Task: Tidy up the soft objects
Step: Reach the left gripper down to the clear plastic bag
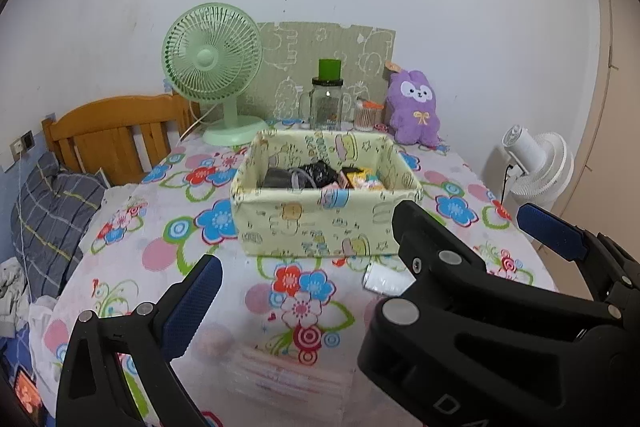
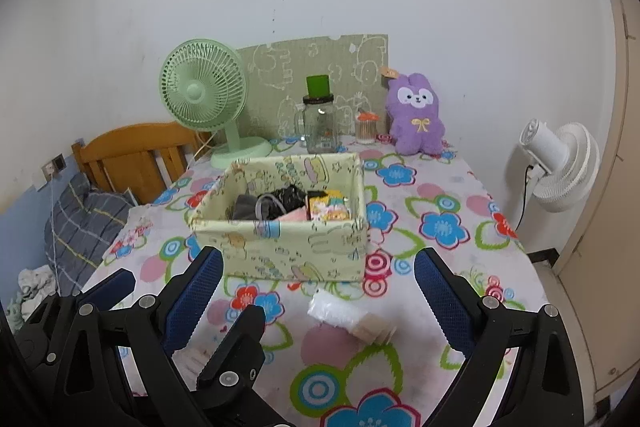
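A pale yellow fabric box (image 1: 326, 227) (image 2: 280, 251) stands mid-table and holds black items, a yellow packet and something pink. A purple plush rabbit (image 1: 416, 107) (image 2: 418, 115) sits upright against the back wall. In front of the box lies a small clear packet of tan pads (image 2: 350, 315) (image 1: 384, 279). My right gripper (image 2: 320, 299) is open just short of the packet, with nothing between its fingers. My left gripper (image 1: 320, 307) is open and empty. Its right finger is hidden behind the right gripper (image 1: 464, 223), which crosses close on that side.
At the back stand a green desk fan (image 1: 212, 67), a glass jar with a green lid (image 1: 328, 99) and a small swab holder (image 1: 366, 115). A white fan (image 2: 560, 163) stands off the table's right edge. A wooden headboard (image 1: 116, 131) and pillow are on the left.
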`<state>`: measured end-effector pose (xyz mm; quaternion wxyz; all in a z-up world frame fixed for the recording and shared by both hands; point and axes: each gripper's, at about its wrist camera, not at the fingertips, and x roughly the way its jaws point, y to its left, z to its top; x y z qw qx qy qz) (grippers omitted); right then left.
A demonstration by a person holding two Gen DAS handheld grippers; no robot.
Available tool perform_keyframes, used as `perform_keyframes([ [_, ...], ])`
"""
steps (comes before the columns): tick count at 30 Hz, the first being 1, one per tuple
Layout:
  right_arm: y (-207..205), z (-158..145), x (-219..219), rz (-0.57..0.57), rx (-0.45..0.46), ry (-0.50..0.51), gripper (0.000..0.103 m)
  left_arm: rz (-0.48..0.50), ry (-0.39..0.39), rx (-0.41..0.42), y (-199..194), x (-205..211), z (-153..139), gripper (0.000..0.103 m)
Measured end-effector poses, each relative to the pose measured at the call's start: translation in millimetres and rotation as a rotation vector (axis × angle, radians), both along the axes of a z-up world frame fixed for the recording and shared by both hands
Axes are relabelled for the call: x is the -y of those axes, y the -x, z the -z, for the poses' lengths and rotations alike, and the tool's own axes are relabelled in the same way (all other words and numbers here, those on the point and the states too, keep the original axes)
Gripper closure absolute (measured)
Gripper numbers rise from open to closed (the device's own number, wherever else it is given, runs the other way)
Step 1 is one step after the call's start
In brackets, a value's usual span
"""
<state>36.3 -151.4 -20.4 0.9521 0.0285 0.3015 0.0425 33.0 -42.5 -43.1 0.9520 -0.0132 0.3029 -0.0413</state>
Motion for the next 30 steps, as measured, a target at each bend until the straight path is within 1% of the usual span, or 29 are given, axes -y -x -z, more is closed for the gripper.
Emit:
perform_keyframes([
  [4,5.8,11.7,-0.3,-0.009,-0.008,-0.002,0.005,-0.006,-0.005,-0.004,5.3,0.4,12.0,0.000],
  [9,8.9,29.5,-2.6,-0.018,-0.029,0.015,0.005,-0.013,0.013,-0.024,8.7,-3.7,31.9,0.000],
  [18,9.4,63.5,-5.0,-0.014,-0.085,0.021,0.005,-0.020,0.019,-0.088,8.1,-5.6,64.3,0.000],
  [20,10.3,68.3,-6.1,-0.006,-0.087,0.031,0.005,-0.022,0.019,-0.096,8.7,-5.7,70.0,0.000],
  [24,13.9,74.8,-5.5,0.025,-0.055,0.040,0.005,-0.034,0.035,-0.125,9.6,-7.5,79.4,0.000],
  [30,11.3,85.3,-9.0,0.021,-0.089,0.063,0.005,-0.072,0.039,-0.166,9.8,-11.8,91.9,0.000],
])
